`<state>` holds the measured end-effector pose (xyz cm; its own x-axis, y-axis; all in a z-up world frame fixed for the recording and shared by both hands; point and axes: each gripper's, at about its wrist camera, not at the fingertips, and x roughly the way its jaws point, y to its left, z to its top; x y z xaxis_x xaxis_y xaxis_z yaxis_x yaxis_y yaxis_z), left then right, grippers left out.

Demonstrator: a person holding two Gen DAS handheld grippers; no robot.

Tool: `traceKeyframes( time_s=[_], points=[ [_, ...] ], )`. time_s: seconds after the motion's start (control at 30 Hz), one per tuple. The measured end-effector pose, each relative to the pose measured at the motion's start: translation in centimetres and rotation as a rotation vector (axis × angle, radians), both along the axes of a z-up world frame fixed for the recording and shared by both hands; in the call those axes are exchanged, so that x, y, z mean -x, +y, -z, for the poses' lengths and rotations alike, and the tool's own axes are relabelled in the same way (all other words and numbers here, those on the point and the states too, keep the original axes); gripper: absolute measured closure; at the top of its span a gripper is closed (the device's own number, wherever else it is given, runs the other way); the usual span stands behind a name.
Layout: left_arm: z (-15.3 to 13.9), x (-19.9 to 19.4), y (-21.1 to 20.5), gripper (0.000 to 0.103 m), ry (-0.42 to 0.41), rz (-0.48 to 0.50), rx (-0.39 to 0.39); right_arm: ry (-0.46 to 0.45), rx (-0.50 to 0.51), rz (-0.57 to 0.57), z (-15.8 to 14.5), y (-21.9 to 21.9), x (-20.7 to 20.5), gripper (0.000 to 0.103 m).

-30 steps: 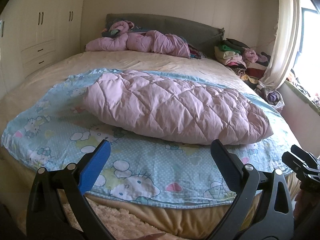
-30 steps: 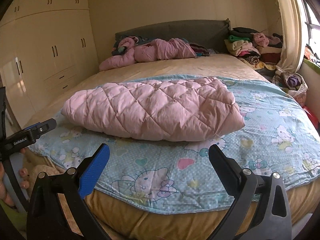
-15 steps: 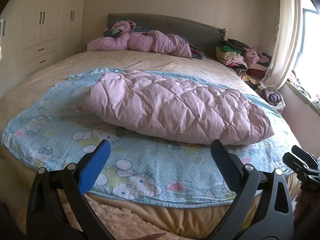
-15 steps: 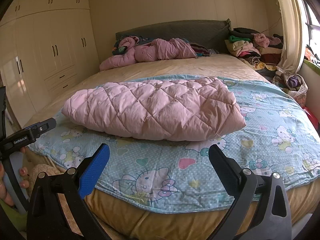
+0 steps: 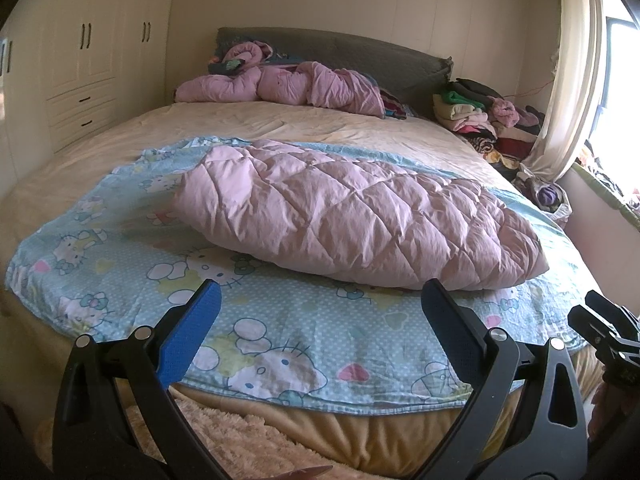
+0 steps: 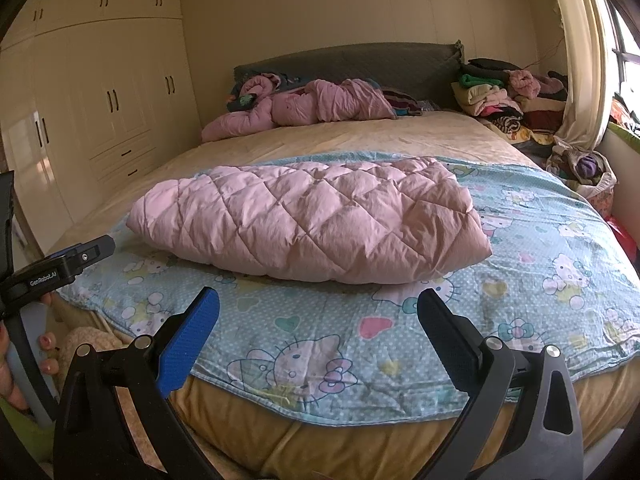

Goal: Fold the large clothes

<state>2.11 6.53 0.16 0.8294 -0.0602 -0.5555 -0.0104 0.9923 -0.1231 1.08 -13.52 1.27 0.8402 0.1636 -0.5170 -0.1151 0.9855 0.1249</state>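
A folded pink quilted garment (image 5: 352, 212) lies on a light blue cartoon-print sheet (image 5: 280, 336) spread over the near part of the bed; it also shows in the right wrist view (image 6: 316, 220), on the same sheet (image 6: 540, 264). My left gripper (image 5: 320, 308) is open and empty, held off the bed's near edge, short of the garment. My right gripper (image 6: 318, 312) is open and empty too, also short of the garment. Each gripper shows at the edge of the other's view.
A crumpled pink duvet (image 5: 280, 84) lies by the grey headboard (image 5: 360, 56). A pile of clothes (image 6: 504, 96) sits at the bed's far right near the curtain (image 5: 568, 80). Cream wardrobes (image 6: 100, 92) line the left wall. A fluffy rug (image 5: 248, 440) lies below.
Both views have shifted only slightly; the left gripper has drifted a little. The garment and sheet have not moved, and both grippers stay open.
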Motion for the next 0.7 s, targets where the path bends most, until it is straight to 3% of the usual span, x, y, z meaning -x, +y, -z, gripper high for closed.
traceKeyframes(
  time_s=[0.7],
  points=[
    [-0.07,0.08,0.08,0.009,0.002,-0.001,-0.002,0.001,0.0,-0.002,-0.07,0.25,0.04,0.004]
  ],
)
